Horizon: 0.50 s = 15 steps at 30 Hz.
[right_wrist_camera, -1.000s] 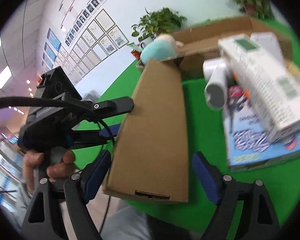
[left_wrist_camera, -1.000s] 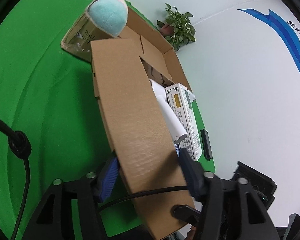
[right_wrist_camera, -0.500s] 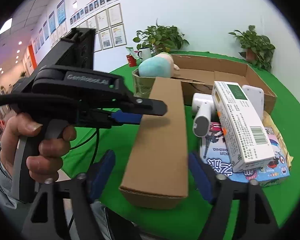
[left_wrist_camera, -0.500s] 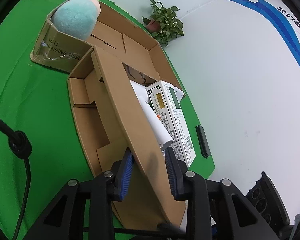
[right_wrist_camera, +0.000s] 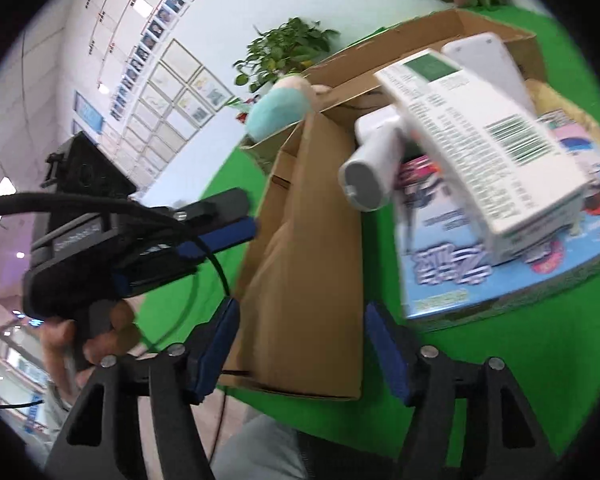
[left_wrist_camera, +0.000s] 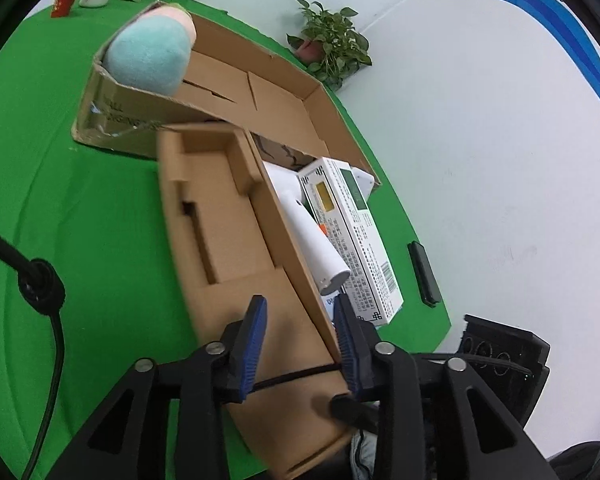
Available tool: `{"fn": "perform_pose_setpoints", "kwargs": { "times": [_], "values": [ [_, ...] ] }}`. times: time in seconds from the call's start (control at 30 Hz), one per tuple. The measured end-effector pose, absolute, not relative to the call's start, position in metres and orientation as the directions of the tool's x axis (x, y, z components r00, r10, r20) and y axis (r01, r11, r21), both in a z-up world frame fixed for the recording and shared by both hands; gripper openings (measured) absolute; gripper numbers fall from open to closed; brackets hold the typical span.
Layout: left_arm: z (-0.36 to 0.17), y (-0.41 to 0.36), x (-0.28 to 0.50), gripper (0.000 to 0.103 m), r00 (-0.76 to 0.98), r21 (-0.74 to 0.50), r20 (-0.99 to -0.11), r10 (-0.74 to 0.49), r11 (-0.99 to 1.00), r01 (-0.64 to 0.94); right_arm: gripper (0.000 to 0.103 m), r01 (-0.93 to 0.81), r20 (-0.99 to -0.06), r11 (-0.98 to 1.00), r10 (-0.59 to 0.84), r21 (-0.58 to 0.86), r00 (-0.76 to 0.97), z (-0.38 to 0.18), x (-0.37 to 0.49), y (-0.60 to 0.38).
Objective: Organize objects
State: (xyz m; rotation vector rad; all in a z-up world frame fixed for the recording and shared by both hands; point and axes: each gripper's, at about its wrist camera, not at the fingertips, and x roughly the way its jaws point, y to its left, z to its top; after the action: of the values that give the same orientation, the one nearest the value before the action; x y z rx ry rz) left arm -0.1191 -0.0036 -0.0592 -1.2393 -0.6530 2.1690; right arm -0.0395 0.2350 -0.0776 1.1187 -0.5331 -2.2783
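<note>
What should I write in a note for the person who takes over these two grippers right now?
Left gripper: open, jaws just opening, astride the raised lid of the small cardboard box.
Right gripper: open, jaws just opening, the near end of that box between its pads.
Things: the small box lies open on the green table; plush toy in the far corner of the big tray; white carton and white tube on the blue box.
Done: toy in tray.
Left: probably close and store the small box.
</note>
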Motion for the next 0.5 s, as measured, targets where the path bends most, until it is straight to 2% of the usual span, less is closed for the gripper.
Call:
{"fn": "perform_pose_setpoints", "kwargs": {
  "times": [0.07,0.1,0.13,0.17,0.3,0.33,0.4,0.43,0.5],
  "values": [
    [-0.051,-0.012,-0.115,0.048,-0.461,-0.631,-0.602,0.651,-0.743,-0.225,0.077,0.299,-0.595,-0.807,-0.581,0.510,-0.555,-0.071,-0.035,0.240],
    [-0.046,-0.018,-0.113,0.058,-0.490,-0.619,-0.596,0.637,-0.752,-0.226,0.080,0.317,-0.593,-0.824,-0.560,0.469,-0.578,-0.066,-0.033,0.240],
    [-0.040,-0.023,-0.112,0.068,-0.518,-0.613,-0.584,0.625,-0.758,-0.224,0.080,0.335,-0.594,-0.840,-0.540,0.427,-0.597,-0.062,-0.032,0.238],
    [-0.036,-0.029,-0.110,0.072,-0.550,-0.606,-0.572,0.608,-0.766,-0.217,0.080,0.356,-0.597,-0.858,-0.513,0.371,-0.617,-0.058,-0.029,0.234],
    [-0.035,-0.041,-0.113,0.074,-0.582,-0.560,-0.603,0.545,-0.809,-0.178,0.080,0.400,-0.623,-0.892,-0.439,0.211,-0.648,-0.058,-0.028,0.215],
    [-0.039,-0.042,-0.115,0.074,-0.579,-0.539,-0.625,0.524,-0.826,-0.165,0.075,0.415,-0.633,-0.891,-0.431,0.186,-0.643,-0.059,-0.027,0.209],
    [-0.051,-0.043,-0.121,0.073,-0.549,-0.517,-0.662,0.510,-0.842,-0.158,0.063,0.480,-0.652,-0.861,-0.462,0.167,-0.602,-0.062,-0.021,0.197],
    [-0.057,-0.041,-0.126,0.072,-0.533,-0.518,-0.672,0.514,-0.841,-0.158,0.063,0.499,-0.652,-0.854,-0.464,0.148,-0.600,-0.062,-0.014,0.193],
    [-0.069,-0.045,-0.131,0.072,-0.512,-0.538,-0.675,0.531,-0.829,-0.150,0.062,0.575,-0.640,-0.793,-0.551,0.201,-0.536,-0.059,-0.002,0.186]
  ]
}}
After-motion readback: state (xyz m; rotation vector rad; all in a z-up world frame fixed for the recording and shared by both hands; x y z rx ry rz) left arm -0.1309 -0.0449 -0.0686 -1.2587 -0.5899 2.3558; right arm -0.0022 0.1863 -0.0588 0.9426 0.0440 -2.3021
